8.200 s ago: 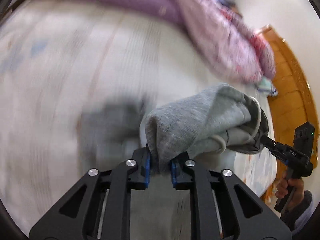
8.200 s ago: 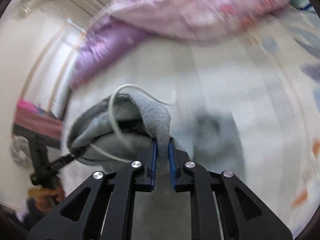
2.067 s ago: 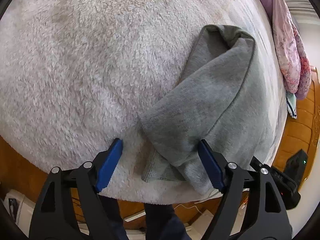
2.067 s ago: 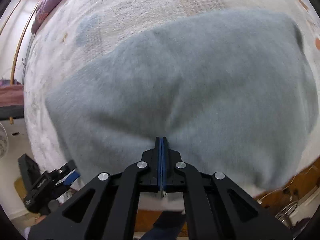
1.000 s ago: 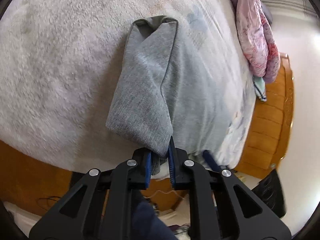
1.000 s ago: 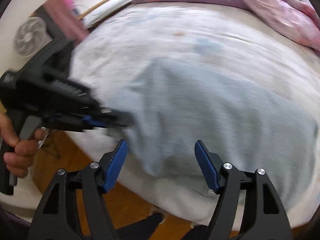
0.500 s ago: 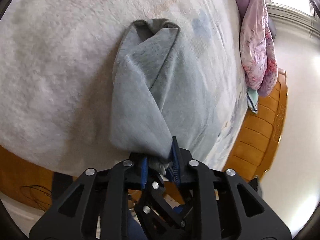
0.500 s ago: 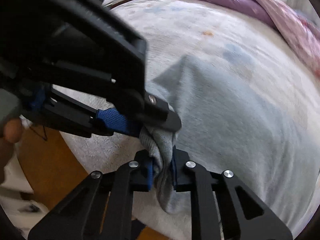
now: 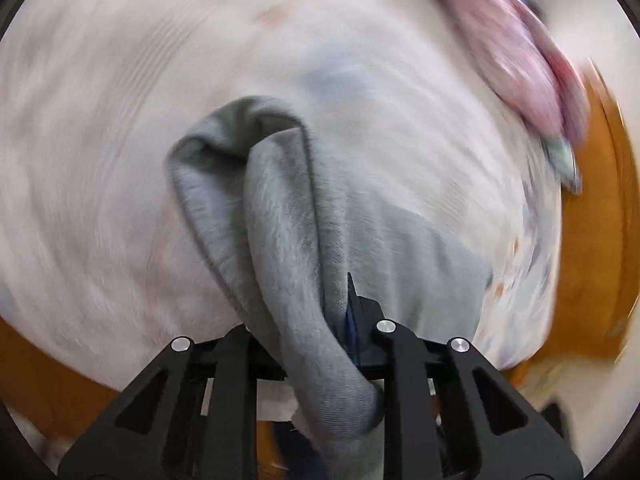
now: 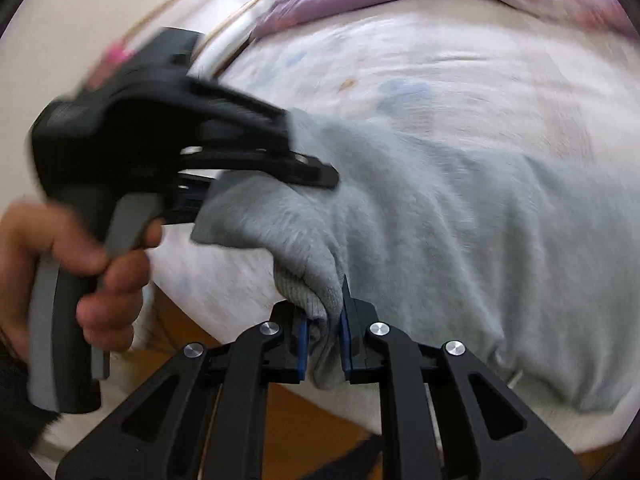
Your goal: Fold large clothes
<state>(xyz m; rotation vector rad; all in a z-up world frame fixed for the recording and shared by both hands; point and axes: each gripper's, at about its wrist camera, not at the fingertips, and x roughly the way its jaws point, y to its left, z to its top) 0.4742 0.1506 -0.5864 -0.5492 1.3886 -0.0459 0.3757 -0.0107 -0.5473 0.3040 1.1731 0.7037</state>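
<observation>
looking across a big white fleecy bed [image 9: 120, 160] first, and we get it smeared by motion blur in both views, its faint blue and orange print hard to make out. we see a pink-purple quilt [image 9: 520, 60] heaped along the far side, and orange-brown wood beyond the bed's edge on the right, too blurred for us to say what it is. below the near edge we catch more brown floor or frame; we cannot tell which.

on the bed lies our grey sweatshirt [image 10: 460, 220], spread over the near part of the mattress, its right side cut off by the lens rim. one end is bunched into a thick roll that rises toward us.

our left gripper [image 9: 320, 336] is clamped on that roll; the cloth hides its left pad, only a sliver of blue shows on the right. from the right wrist view we see it from the side, a hand [image 10: 80, 256] squeezing its grey trigger.

our right gripper [image 10: 322, 340] is closed narrow on a ribbed hem of the same garment, just beside the other. no writing we can read anywhere.
</observation>
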